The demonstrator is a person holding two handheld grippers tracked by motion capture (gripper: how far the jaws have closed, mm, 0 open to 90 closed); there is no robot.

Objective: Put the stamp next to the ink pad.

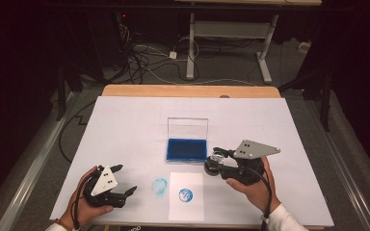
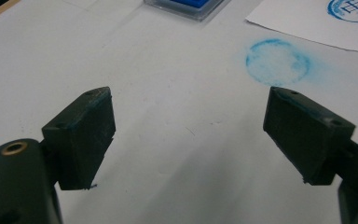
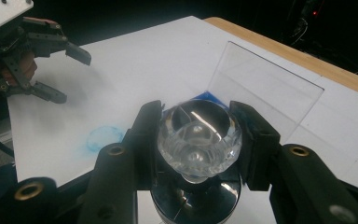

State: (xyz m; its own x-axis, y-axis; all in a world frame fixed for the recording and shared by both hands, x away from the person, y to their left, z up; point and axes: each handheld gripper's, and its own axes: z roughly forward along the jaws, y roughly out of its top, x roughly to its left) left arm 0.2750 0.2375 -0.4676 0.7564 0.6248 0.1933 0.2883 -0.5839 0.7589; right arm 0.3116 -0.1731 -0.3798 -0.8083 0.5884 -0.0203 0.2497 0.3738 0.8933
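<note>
blue ink, two marks already down: crisp round imprint with characters on the white paper sheet at 6 o'clock of the tabletop; faint smudged ring on the bare surface just at 9 o'clock of that sheet, also seen in the left gripper view.

clear faceted stamp, crystal-like knob over a shiny round base: clamped between the fingers of the right gripper, held off the paper, just at 4 o'clock of the ink pad and at 1 o'clock of the sheet.

ink pad, blue, in a clear case with lid standing open at its 12 o'clock edge; mid-tabletop, just beyond the sheet.

left gripper: fingers wide apart, holding nothing, idle near the 7 o'clock corner, apart from sheet and pad; blue staining on the pads.

progress, judged: stamping appears done at least once, one clean impression on paper. remaining, likely: either re-inking at the pad for another print or setting the stamp down; cannot tell which from this position. pad lid not yet closed.
</note>
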